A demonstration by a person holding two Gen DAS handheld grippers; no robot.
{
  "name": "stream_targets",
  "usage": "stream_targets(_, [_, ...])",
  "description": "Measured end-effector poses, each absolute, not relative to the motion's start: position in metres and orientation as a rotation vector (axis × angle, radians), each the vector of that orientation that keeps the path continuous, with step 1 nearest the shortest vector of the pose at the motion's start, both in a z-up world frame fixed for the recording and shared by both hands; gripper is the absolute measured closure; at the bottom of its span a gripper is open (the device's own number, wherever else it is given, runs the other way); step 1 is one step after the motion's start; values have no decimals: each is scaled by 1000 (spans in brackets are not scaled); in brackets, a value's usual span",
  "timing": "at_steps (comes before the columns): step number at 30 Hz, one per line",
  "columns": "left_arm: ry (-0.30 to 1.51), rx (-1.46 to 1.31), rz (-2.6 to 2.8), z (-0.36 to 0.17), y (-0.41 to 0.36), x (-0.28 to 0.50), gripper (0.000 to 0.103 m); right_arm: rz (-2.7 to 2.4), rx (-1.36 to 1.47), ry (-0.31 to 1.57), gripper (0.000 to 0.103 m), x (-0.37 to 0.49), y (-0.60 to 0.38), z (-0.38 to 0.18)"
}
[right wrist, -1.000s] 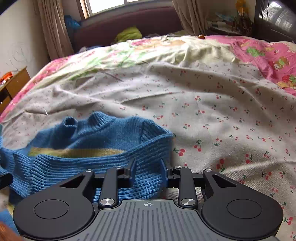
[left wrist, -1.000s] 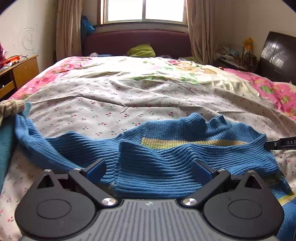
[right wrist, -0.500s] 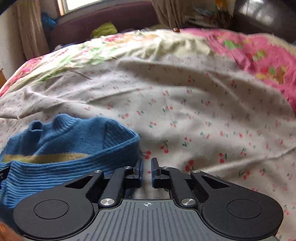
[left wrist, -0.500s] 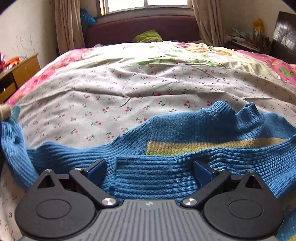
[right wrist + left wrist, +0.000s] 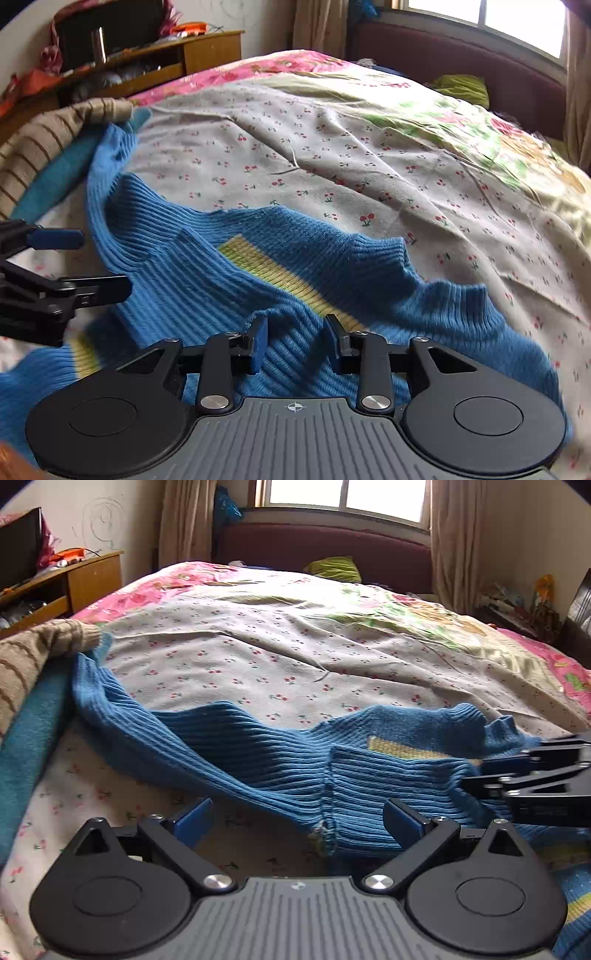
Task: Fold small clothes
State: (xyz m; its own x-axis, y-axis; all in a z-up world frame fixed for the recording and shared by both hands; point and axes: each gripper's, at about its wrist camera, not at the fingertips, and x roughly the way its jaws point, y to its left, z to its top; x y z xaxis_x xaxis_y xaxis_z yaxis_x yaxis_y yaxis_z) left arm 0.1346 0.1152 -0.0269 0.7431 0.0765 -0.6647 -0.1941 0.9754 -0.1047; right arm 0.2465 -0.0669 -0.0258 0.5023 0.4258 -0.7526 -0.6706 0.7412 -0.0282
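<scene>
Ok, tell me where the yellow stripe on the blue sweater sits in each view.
Left wrist view: yellow stripe lies right of centre, on the blue sweater, beside the right gripper.
Right wrist view: stripe runs diagonally through the centre, above the gripper.
Shared landmark: green pillow by the headboard.
</scene>
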Motion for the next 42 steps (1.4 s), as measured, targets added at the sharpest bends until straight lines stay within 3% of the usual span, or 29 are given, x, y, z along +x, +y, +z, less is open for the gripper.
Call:
stream_targets(4, [725, -149, 112, -35, 110, 142, 0, 702, -268, 871, 72, 258, -78, -29])
stream_targets(9, [747, -163, 86, -42, 109, 150, 0, 713, -248, 921, 84, 260, -86, -25])
stream_targets(11, [745, -172, 87, -43, 110, 149, 0, 689, -260, 928, 95, 263, -87, -24])
stream_targets(14, [739, -173, 91, -43, 110, 149, 0, 662, -255, 934, 99, 264, -87, -24])
stream_targets(22, [713, -102, 88, -44, 98, 152, 0, 588, -234, 929, 100, 264, -100, -23])
stream_targets(25, [709, -105, 96, -44, 99, 151, 0, 592, -232, 928, 92, 263, -93, -25])
stream_targets(29, [679, -104, 104, -40, 99, 147, 0, 574, -179, 903, 90, 263, -99, -17])
stream_targets(35, [685, -69, 98, -43, 93, 150, 0, 395, -76, 825, 91, 247, -167, 7])
stream_targets(42, [699, -63, 124, -45, 93, 151, 0, 155, -30, 856, 88, 224, -239, -18])
